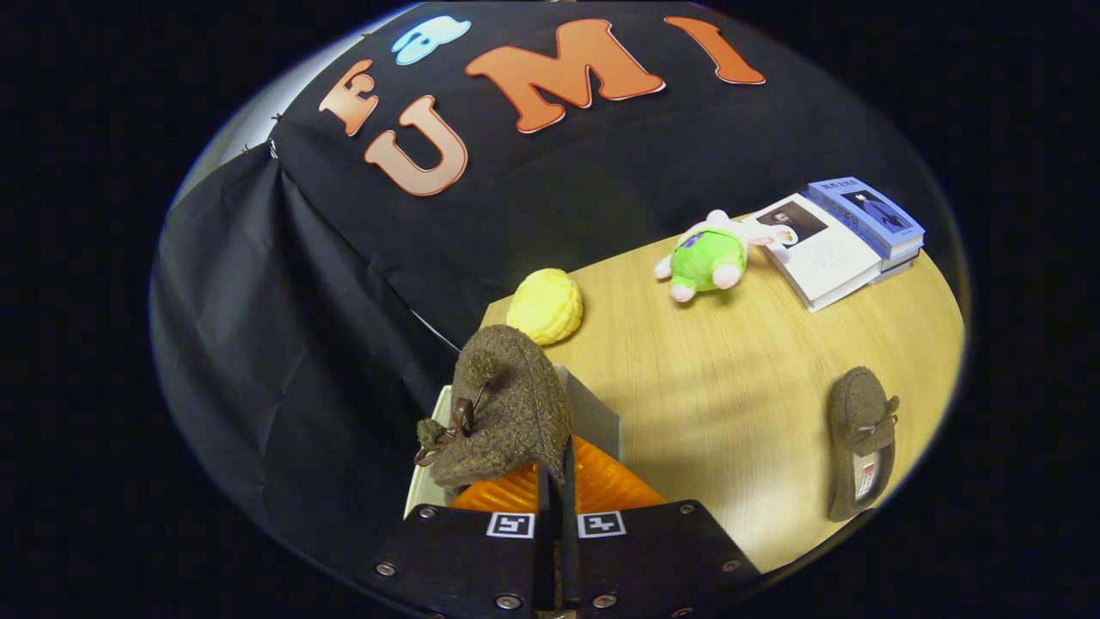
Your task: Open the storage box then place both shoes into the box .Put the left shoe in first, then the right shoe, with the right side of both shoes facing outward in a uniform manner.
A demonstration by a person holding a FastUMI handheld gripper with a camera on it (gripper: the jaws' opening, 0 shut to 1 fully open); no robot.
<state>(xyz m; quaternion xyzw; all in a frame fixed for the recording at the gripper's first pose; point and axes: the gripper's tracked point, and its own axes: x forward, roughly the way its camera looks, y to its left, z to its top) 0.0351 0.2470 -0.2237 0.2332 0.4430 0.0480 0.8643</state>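
- Wooden table [756, 387] w/ storage box [593, 413] at its near-left corner, just ahead of the fingers.
- Books [846, 241] at far side.
- Gripper [557, 481]: fingers pinched together on heel edge of brown shoe [511, 404], held over the box.
- 2nd brown shoe [862, 443] lies on table, well apart to the right.
- Green plush toy [709, 258] beside books; yellow ball [545, 305] beyond box.

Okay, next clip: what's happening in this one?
A hand-held tool is closed on the heel edge of a brown fuzzy shoe, holding it over the open storage box at the near corner of the wooden table. The second brown shoe lies on the table off to the side, not yet picked up. Further back sit a yellow plush, a green plush toy and a stack of books.
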